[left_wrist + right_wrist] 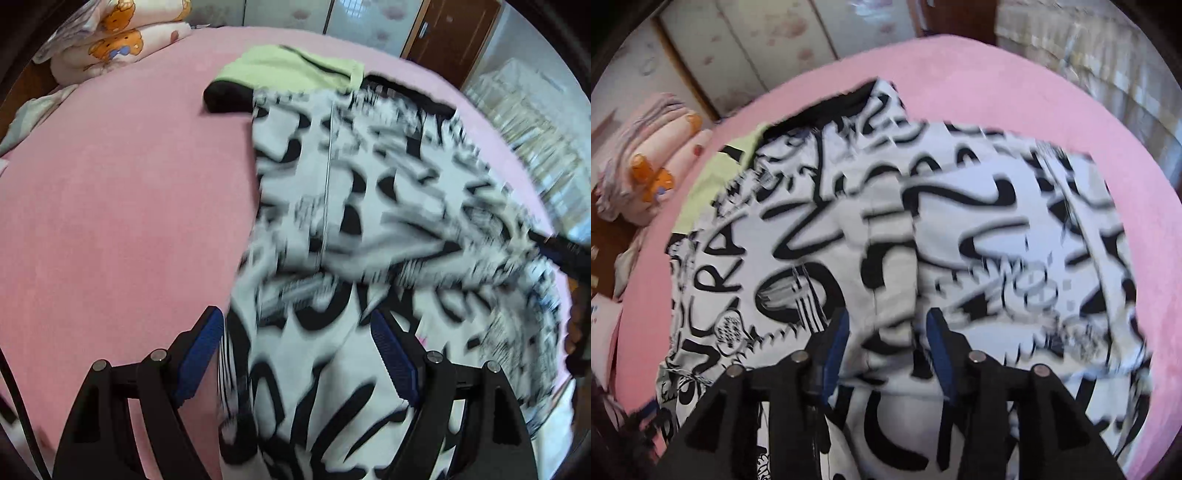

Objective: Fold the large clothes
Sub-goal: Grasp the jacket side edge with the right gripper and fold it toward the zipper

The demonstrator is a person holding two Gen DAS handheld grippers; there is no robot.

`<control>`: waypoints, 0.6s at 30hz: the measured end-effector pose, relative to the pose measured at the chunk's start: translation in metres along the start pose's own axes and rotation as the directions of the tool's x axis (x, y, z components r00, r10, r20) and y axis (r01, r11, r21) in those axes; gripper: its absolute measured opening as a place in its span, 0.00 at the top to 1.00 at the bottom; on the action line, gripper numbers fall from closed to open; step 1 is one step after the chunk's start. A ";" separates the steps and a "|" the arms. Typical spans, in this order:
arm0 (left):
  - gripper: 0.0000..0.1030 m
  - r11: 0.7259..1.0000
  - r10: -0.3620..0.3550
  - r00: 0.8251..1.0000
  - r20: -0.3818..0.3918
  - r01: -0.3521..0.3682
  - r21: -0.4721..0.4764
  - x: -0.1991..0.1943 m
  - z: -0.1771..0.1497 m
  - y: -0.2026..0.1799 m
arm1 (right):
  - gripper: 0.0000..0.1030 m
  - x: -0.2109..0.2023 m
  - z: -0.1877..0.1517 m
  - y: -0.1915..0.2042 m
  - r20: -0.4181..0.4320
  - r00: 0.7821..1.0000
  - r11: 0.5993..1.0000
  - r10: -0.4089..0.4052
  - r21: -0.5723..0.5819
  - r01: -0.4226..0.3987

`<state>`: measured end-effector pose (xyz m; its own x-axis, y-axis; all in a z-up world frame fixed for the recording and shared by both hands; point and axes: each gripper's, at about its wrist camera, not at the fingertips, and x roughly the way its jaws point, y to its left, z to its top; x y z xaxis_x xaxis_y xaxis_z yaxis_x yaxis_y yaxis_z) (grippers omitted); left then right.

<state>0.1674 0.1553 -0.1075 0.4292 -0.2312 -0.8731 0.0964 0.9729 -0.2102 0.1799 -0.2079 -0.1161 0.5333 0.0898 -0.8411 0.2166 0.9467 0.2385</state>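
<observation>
Nearest to my left lens, the left hand-held gripper [297,354] stands released, its blue pads [199,354] spread wide above the garment with nothing pinched between them. On my right lens, the right hand-held gripper [886,349] also stands apart; cloth lies below the gap, but I see neither pad pressing on it, so I record it as released. The black-and-white printed garment [351,206] lies spread on the pink bed [122,206], zipper line running away from me, one sleeve folded across its front. I note heavy motion blur on the print in both views. At the right edge of the left view, the other tool's dark body [565,251] overlaps the garment's far side. Beyond the garment, a pale green cloth [291,66] lies touching its upper end. Farther back, at the bed's corner, a folded quilt with bear pictures [122,40] is stacked. Wardrobe doors [288,14] stand behind.
</observation>
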 end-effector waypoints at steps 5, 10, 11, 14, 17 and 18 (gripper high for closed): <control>0.21 0.999 -0.042 0.999 0.029 0.042 0.000 0.025 0.071 0.013 | 0.57 0.029 0.034 -0.008 -0.035 0.998 0.998 0.046 -0.029 -0.047; 0.21 0.999 -0.029 0.998 -0.051 0.028 -0.021 0.086 0.129 0.029 | 0.57 0.077 0.045 -0.014 -0.160 0.979 0.991 0.128 -0.012 -0.132; 0.21 0.999 -0.029 0.996 -0.081 0.026 -0.041 0.101 0.137 0.033 | 0.57 0.081 0.043 -0.014 -0.162 0.978 0.991 0.133 -0.012 -0.137; 0.22 0.996 -0.052 0.989 -0.136 0.041 -0.080 0.132 0.152 0.041 | 0.59 0.087 0.041 -0.013 -0.153 0.978 0.988 0.141 -0.045 -0.149; 0.53 0.994 -0.085 0.990 -0.113 0.076 -0.084 0.142 0.161 0.035 | 0.76 0.087 0.039 -0.006 -0.142 0.981 0.983 0.130 -0.108 -0.146; 0.74 0.994 -0.092 0.992 -0.091 0.086 -0.061 0.140 0.163 0.029 | 0.80 0.086 0.040 -0.002 -0.135 0.983 0.982 0.120 -0.127 -0.138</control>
<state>0.3768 0.1520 -0.1638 0.3350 -0.3190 -0.8866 0.0777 0.9471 -0.3115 0.2576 -0.2148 -0.1695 0.4402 0.2442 -0.8640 0.0351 0.9569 0.2883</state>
